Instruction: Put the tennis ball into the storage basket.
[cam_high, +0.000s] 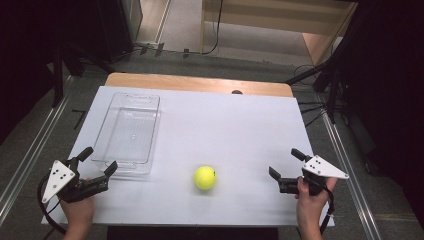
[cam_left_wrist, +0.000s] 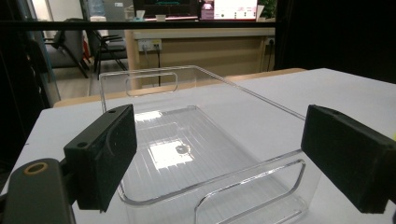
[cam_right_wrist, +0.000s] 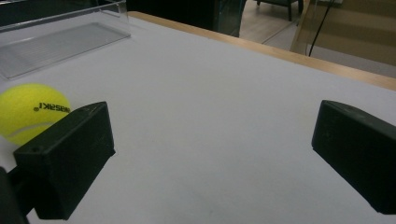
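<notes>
A yellow tennis ball (cam_high: 205, 177) sits on the white bench (cam_high: 225, 130), near the front edge and about in the middle from side to side. It has small black letters on it. Nothing touches it.

In the right gripper view the ball (cam_right_wrist: 29, 112) shows at the left, partly behind the left jaw and beyond it, not between the jaws.

To the right of the ball, well apart from it, is the right gripper (cam_high: 285, 166). A hand (cam_high: 311, 200) holds it low over the bench. Its two black jaws are spread wide with nothing between them but bare bench.

To the left of the ball is a clear plastic tray (cam_high: 129, 131). It is long, has handle holes at both ends, and lies flat on the bench with nothing in it.

The left gripper (cam_high: 98, 160) is just at the near end of the tray, held by the other hand (cam_high: 77, 210). Its jaws are spread wide too and hold nothing. In the left gripper view the near wall of the tray (cam_left_wrist: 243, 182) sits between the jaws, which stand clear of it on each side.

Past the bench there is a grey floor (cam_high: 235, 55) and some light wood furniture
</notes>
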